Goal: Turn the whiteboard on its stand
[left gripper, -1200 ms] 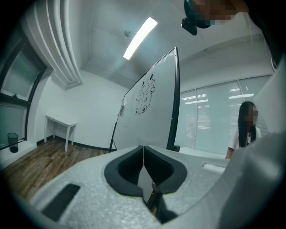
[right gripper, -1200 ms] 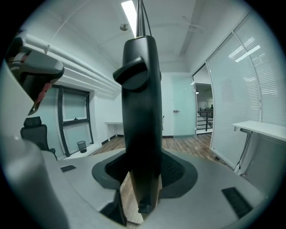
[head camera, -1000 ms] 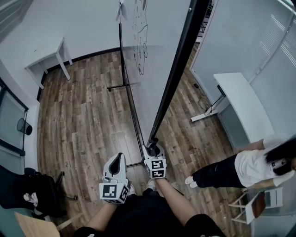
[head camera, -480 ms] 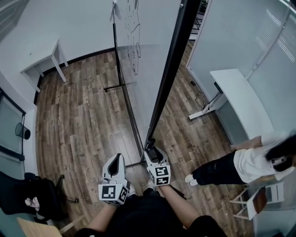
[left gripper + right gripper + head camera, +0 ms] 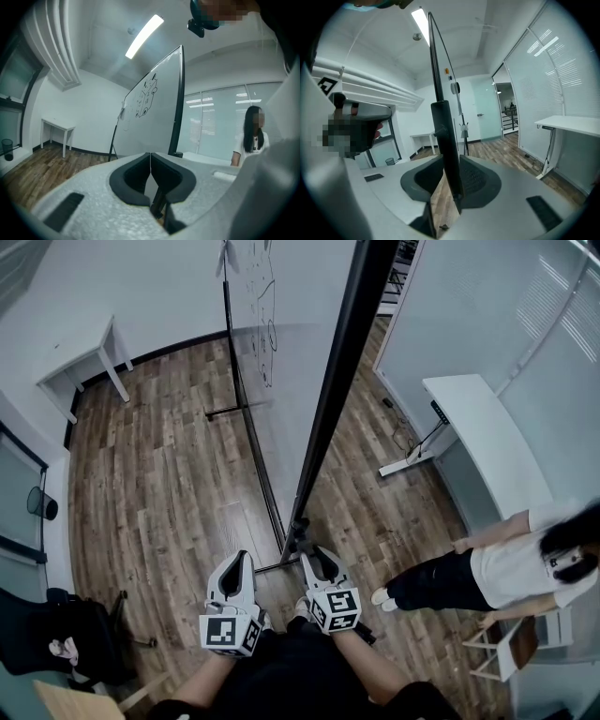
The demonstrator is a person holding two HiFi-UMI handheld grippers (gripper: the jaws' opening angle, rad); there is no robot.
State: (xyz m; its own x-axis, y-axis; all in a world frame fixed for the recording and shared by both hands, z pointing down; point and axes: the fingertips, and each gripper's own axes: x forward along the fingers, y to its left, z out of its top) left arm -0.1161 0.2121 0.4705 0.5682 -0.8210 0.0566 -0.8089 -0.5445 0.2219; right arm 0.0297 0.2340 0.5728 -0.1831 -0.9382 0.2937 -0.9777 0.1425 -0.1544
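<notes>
Your right tongs [image 5: 311, 557] sit low on the near upright side of the whiteboard [image 5: 295, 362]. Their jaws have just been closing round its black frame edge [image 5: 330, 399]. In the right gripper view the bar stands between the pads and looks pinched from both sides, though contact on the left pad is hard to be sure of. Taking the board at this outer edge probably gives you the best leverage for swinging it. Your left tongs [image 5: 237, 562] hang just left of the right ones, jaws closed together on nothing and apart from the board, so the right hand carries the work. The whiteboard stands upright on its stand [image 5: 265, 474] in the middle of the wood floor [image 5: 159, 484]. It runs away from you nearly edge-on, with line drawings on the far part of its left face. Mind the right side: a person [image 5: 473, 573] stands near you there, beside a white desk [image 5: 478, 432], and a near edge swung that way would sweep toward both. The left is more open, with only a small white table [image 5: 80, 357] far off by the wall and a dark chair [image 5: 66, 634] at the near left. The stand's near foot lies close to your own feet, so it may catch them as the board turns.
</notes>
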